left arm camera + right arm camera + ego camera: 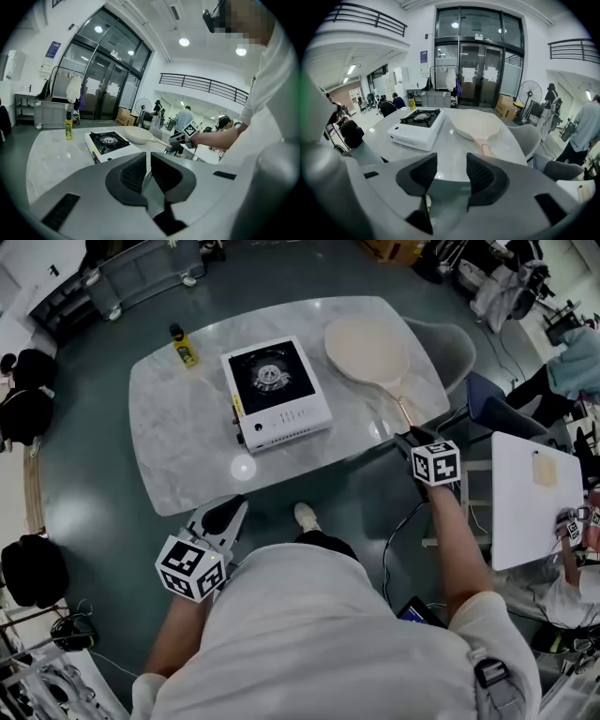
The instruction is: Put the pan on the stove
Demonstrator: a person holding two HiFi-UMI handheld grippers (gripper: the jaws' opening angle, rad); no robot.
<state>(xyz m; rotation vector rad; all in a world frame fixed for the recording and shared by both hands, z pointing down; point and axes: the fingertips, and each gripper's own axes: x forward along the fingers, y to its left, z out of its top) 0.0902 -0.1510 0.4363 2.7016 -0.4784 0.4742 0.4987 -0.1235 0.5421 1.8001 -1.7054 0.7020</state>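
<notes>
Stove (276,392) sits on the table (178,456), about mid-table. Pan (367,351) lies on the table just right of the stove, not on it, with its handle (403,409) pointing to the near right edge. Bottle (184,347) stands upright left of the stove, toward the far side, apart from it. Chair (452,341) is behind the table's far right corner. Right hand-held gripper (405,439) is at the near right edge, just beside the handle end. Left hand-held gripper (225,514) is off the near edge, well apart from the stove.
</notes>
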